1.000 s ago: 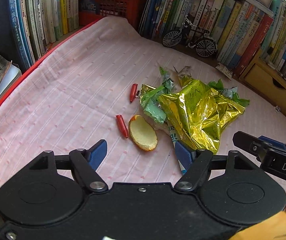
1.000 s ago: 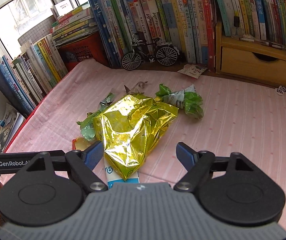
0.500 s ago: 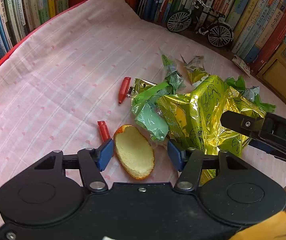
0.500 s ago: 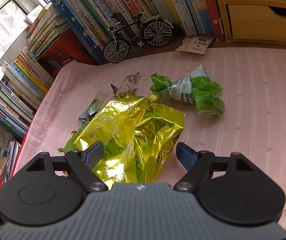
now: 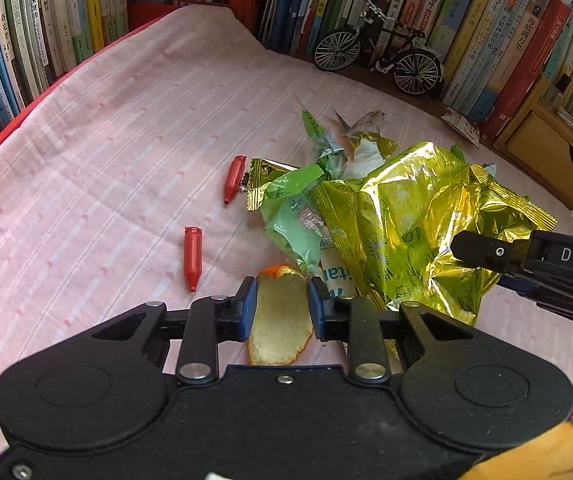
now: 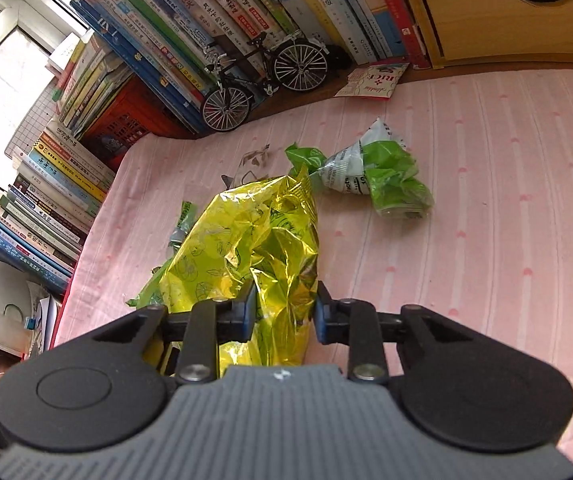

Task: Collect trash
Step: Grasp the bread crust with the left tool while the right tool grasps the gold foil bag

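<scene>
**Two light scraps, each taken in its own tongs**

On the pink-clothed tabletop [image 5: 106, 152], the left tongs [image 5: 280, 308] have just been closing and now pinch the orange peel [image 5: 280, 324] by its edges; it looks light, stiff and crumbly. The right tongs [image 6: 284, 312], also just closing, squeeze the yellow foil bag's [image 6: 246, 248] near end: weightless, crinkly, slippery.

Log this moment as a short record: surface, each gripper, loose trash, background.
surface: pink striped cloth
left gripper: jaws just closed in, pads on the orange peel
right gripper: jaws just closed in, pinching the yellow foil bag
loose trash: two red caps, green wrapper, crumpled green bag
background: books, model bicycle
</scene>
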{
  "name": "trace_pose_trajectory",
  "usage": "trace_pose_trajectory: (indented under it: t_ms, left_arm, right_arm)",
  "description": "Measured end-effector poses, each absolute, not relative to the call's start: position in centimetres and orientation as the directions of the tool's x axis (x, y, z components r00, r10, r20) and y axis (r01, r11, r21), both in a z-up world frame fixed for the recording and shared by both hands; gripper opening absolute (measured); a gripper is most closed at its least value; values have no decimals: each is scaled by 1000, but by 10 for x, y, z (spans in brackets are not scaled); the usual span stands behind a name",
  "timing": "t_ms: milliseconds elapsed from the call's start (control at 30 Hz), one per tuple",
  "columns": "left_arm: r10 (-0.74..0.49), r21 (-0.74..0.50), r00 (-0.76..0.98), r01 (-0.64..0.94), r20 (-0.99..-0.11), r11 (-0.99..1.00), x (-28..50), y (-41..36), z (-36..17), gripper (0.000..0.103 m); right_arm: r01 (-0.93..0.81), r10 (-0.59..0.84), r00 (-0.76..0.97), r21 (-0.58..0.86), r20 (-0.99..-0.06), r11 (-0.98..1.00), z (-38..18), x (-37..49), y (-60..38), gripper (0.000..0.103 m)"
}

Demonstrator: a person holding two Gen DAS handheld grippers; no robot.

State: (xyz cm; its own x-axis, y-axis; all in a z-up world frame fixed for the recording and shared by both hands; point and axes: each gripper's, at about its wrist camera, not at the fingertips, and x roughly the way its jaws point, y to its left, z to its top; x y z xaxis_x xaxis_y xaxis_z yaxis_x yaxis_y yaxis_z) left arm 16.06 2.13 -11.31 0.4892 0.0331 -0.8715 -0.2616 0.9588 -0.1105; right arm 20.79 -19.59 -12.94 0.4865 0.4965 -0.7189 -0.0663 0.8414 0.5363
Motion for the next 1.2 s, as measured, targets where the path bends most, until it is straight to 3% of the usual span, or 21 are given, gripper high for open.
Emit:
trace_pose_trajectory:
  t_ms: [700,867,933,967,1200]
  left_arm:
    - [-14,-173,570,-225,-821,959,66,34,-41,23]
    - [-34,-174,540,-210,-841,962,42,41,-46,25]
    - [-21,-148,521,-205,-853,968,35,41,-56,45]
    - [-10,-133,509,-206,-861,969,31,42,-62,49]
    - [3,-101,430,-218,-903,971,11,40,-105,58]
  right_arm:
    - [16,316,637,422,-703,907,-60,118,-215,32]
    - [18,289,660,399,-693,917,-47,95,-204,32]
    - [26,277,660,390,-698,921,-45,87,-200,33]
    - [26,272,657,382,-703,924,-43,82,-197,33]
    - [28,235,638,327,-733,945,-46,56,-192,33]
